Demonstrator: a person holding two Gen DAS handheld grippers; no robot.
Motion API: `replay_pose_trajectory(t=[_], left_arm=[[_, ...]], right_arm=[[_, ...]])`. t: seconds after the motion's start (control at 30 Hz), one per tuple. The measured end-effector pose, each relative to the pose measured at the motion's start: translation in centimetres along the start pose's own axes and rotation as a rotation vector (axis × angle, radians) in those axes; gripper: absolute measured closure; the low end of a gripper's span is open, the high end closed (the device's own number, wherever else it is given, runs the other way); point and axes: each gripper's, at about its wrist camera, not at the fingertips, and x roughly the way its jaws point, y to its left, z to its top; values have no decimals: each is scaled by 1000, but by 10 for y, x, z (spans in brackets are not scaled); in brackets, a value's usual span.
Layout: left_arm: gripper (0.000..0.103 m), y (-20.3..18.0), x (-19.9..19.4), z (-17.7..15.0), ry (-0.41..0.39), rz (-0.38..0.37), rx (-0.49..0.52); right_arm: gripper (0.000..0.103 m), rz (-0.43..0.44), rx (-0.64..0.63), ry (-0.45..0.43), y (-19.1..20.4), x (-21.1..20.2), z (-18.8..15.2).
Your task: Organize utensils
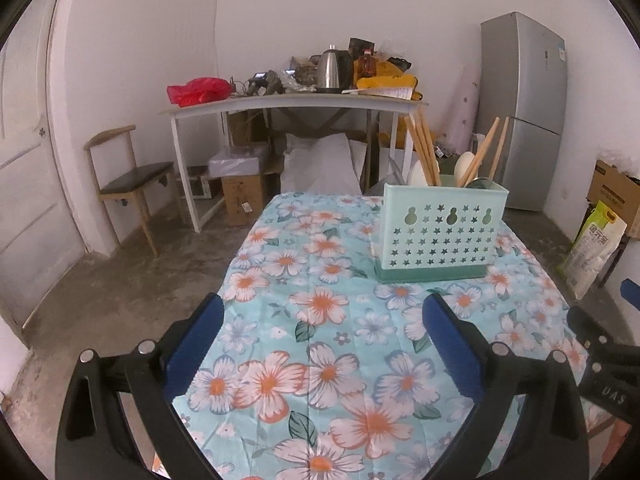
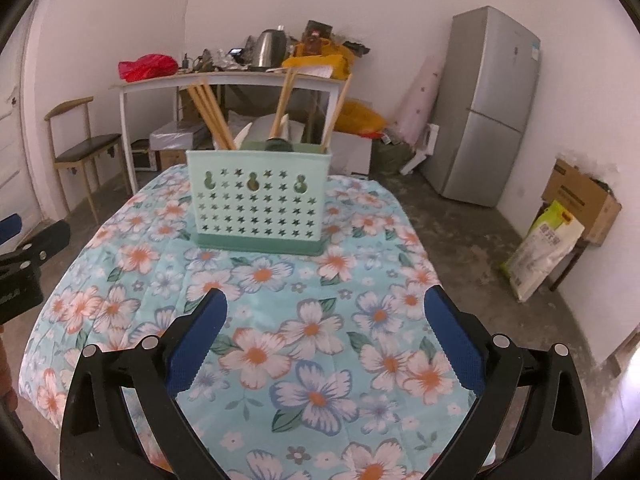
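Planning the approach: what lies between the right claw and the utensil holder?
Only bare floral tablecloth, in the right wrist view, between right claw and utensil holder.

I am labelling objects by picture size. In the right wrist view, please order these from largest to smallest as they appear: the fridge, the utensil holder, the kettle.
1. fridge
2. utensil holder, though nearness enlarges it
3. kettle

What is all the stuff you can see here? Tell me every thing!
Utensil holder: one, mint green, on the tablecloth.
Chopsticks: several, wooden, upright in the holder.
Spoons: two, white, in the holder.
Tablecloth: one, blue floral, covering the table.
Kettle: one, steel, on the back desk.
Fridge: one, grey, right wall.
Chair: one, wooden, left.
Left gripper: open, empty.
Right gripper: open, empty.
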Motion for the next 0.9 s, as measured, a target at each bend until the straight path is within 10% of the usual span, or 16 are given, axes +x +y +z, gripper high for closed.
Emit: replay_pose_trajectory(t=[0.4, 0.9], left_arm=[[6, 3, 4, 2, 37, 163, 28], [6, 7, 7, 0, 64, 170, 11]], right_arm=[[8, -44, 26, 6, -12, 3, 4], [8, -43, 19, 9, -9, 5, 5]])
